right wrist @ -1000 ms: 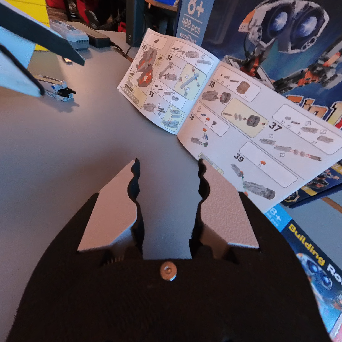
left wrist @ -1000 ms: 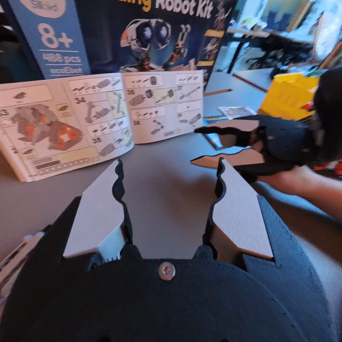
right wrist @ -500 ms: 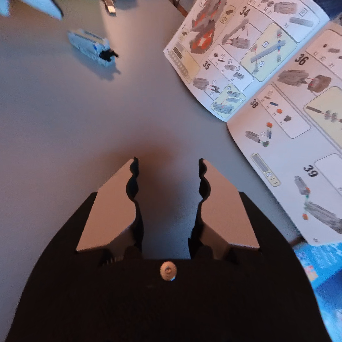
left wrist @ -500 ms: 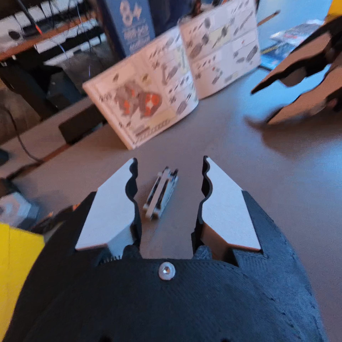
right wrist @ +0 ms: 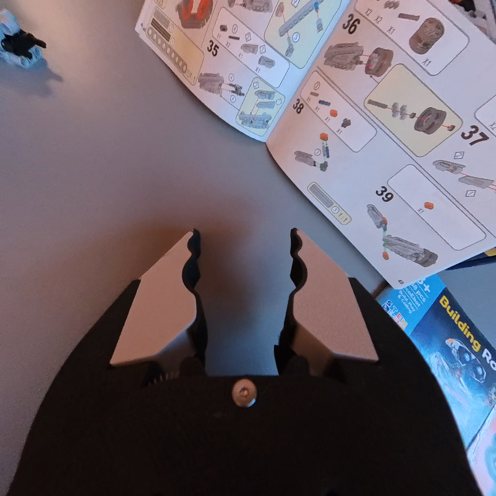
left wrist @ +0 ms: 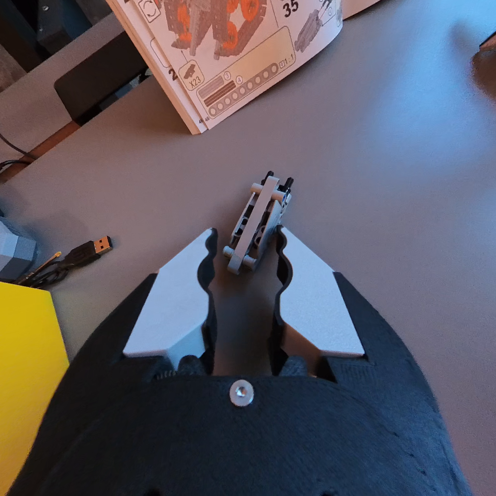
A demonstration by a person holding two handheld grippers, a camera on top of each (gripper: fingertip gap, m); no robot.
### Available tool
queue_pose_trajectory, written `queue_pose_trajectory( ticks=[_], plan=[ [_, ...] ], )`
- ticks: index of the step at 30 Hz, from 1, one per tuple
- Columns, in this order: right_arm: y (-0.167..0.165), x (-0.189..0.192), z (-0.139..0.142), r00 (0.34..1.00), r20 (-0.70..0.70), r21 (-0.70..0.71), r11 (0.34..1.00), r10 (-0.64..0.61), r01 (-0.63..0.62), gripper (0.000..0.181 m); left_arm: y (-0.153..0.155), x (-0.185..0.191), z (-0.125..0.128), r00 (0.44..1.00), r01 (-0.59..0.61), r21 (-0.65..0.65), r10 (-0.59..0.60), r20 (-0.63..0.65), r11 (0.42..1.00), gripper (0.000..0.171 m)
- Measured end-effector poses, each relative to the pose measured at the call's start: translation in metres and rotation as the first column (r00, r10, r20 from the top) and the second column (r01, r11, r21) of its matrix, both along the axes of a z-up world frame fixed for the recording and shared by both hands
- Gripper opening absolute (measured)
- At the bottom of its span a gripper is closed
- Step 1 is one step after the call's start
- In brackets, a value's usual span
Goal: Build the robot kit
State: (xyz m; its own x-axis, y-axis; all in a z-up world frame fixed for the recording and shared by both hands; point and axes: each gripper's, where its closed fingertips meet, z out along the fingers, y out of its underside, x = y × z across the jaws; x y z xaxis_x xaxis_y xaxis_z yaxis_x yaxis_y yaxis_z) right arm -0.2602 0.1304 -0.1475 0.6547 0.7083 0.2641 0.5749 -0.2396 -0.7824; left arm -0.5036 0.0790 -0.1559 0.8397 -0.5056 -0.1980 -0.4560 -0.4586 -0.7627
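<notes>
A small grey building-brick assembly (left wrist: 257, 224) with black pins at its far end lies on the grey table (left wrist: 375, 188). My left gripper (left wrist: 245, 232) is open and low over the table, its fingertips on either side of the assembly's near end; the right fingertip (left wrist: 281, 236) is at or very near its side. My right gripper (right wrist: 244, 233) is open and empty over bare table. The same assembly shows at the far top left of the right wrist view (right wrist: 18, 48).
An open instruction booklet (left wrist: 228, 53) stands propped beyond the assembly and fills the upper right of the right wrist view (right wrist: 349, 107). A blue kit box (right wrist: 456, 349) lies at right. A USB plug and cable (left wrist: 86, 252) and a yellow bin (left wrist: 24, 362) are at left.
My left gripper swung left, tilted down and came closer, so the assembly now sits between its fingertips. My right gripper tilted down toward the table and closer to the booklet.
</notes>
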Motion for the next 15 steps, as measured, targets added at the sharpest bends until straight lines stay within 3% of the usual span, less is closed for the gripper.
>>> queue_pose_trajectory(
  ticks=[6, 15],
  plan=[
    [-0.002, -0.002, -0.002, 1.000, -0.013, -0.029, 0.999, 0.019, -0.020, 0.069, 0.001, 0.003, 0.000, 0.999, 0.020, 0.021, -0.020, -0.033, 1.000, 0.031],
    [-0.003, -0.004, -0.002, 0.999, -0.012, -0.029, 0.999, 0.031, -0.031, 0.069, 0.010, -0.018, 0.001, 0.993, -0.112, 0.028, 0.112, -0.035, 0.993, 0.033]
  ],
)
